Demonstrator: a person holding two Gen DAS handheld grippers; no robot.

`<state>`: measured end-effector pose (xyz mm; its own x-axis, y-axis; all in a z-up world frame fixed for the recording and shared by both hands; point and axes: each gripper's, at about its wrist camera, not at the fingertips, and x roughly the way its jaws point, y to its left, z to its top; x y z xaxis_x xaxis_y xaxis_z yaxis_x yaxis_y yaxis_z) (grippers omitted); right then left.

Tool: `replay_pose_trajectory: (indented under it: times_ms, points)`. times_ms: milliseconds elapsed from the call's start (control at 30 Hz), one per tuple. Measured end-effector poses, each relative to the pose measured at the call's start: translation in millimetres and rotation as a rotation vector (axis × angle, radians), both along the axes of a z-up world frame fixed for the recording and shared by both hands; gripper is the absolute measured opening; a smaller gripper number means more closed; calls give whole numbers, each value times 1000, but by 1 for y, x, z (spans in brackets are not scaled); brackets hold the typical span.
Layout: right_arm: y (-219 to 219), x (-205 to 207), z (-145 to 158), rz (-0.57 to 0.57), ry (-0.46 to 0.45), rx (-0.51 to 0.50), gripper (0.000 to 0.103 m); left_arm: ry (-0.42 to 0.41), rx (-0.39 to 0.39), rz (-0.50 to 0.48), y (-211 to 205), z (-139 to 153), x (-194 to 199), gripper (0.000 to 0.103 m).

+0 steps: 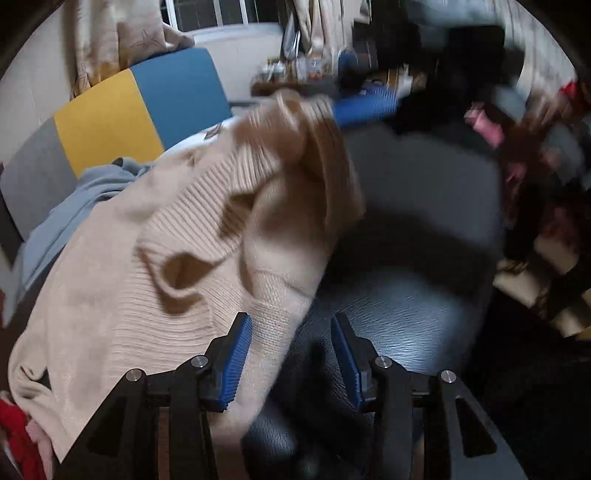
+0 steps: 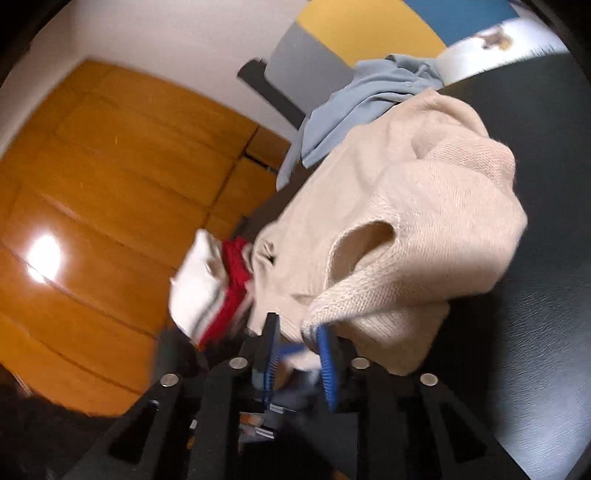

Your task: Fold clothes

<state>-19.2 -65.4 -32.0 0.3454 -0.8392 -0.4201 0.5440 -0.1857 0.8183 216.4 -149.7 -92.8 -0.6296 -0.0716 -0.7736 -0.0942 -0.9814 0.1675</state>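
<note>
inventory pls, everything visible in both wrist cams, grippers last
beige knit sweater: 1, cream-beige, crumpled on the dark table, one end lifted
light blue garment: 1, pale blue, behind the sweater
red and white garment: 1, red with white, at the table edge beside the sweater
dark table: 1, black, textured, under the clothes
headboard panels: grey, yellow, blue, behind the table
wooden floor: orange-brown, below the table
curtain: beige, by the window
left gripper: blue pads, open, sweater edge between the fingers
right gripper: blue pads, sweater hem between them; grip unclear

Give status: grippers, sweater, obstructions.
Left gripper open, beige sweater edge between pads. Right gripper pinching sweater hem. Blue garment and red-white clothes alongside.
</note>
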Motion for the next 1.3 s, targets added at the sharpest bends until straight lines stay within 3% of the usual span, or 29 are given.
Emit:
replay_pose_trajectory:
  times_ms: [33, 100, 200, 267, 333, 400, 500, 567, 600, 633, 667, 700, 800, 833, 867, 933, 1000, 1067, 1167, 1200, 1233, 1300]
  points:
    - [2, -2, -2, -29, -27, -5, 54, -4, -43, 4, 4, -6, -6, 45]
    - [9, -7, -8, -85, -67, -6, 78, 1, -55, 25, 4, -11, -13, 45]
    - [23, -9, -14, -138, -43, 29, 80, -11, 53, 80, -14, -7, -21, 23]
    - [33, -2, -16, -174, 15, 82, 92, -8, 115, 102, -29, -4, -22, 13]
    - [39, 6, -19, -204, 106, 151, 101, -11, 196, 115, -43, 1, -22, 12]
    - [42, 6, -29, -197, 150, 181, 101, 4, 284, 100, -52, 10, -21, 11]
    - [32, 10, -39, -195, 289, 228, 101, 23, 351, 67, -60, 25, -20, 11]
    - [19, 9, -49, -176, 318, 271, 95, 24, 388, 51, -66, 35, -22, 11]
    - [13, 7, -53, -174, 311, 299, 71, 22, 417, 38, -70, 39, -22, 11]
    - [9, 5, -56, -165, 269, 269, 36, 22, 445, 23, -76, 45, -22, 11]
    - [8, 4, -56, -160, 226, 246, 22, 27, 468, 6, -81, 53, -21, 11]
    - [9, 5, -50, -154, 206, 208, 14, 34, 485, -10, -86, 62, -17, 11]
    - [16, 12, -24, -109, 136, 54, 14, 68, 579, -65, -104, 90, -11, 10]
    - [22, 18, -6, -91, 133, -8, 14, 91, 630, -87, -110, 101, -6, 9]
    - [31, 21, 7, -89, 128, -52, 14, 125, 682, -101, -118, 110, -5, 1]
    - [50, 27, 33, -87, 117, -138, 14, 183, 788, -131, -133, 127, -5, 1]
    - [69, 29, 45, -86, 84, -191, 14, 193, 860, -149, -144, 133, -6, 16]
    - [90, 32, 47, -129, 114, -129, 18, 212, 800, -81, -147, 132, 0, 18]
    - [124, 27, 28, -242, 156, 37, 45, 151, 767, 6, -151, 109, 8, 21]
    - [132, 25, 20, -279, 155, 89, 62, 128, 754, 42, -153, 99, 13, 21]
    - [141, 24, 8, -318, 140, 145, 70, 100, 742, 84, -155, 87, 20, 21]
    - [152, 25, -6, -368, 163, 225, 70, 69, 763, 159, -160, 65, 41, 22]
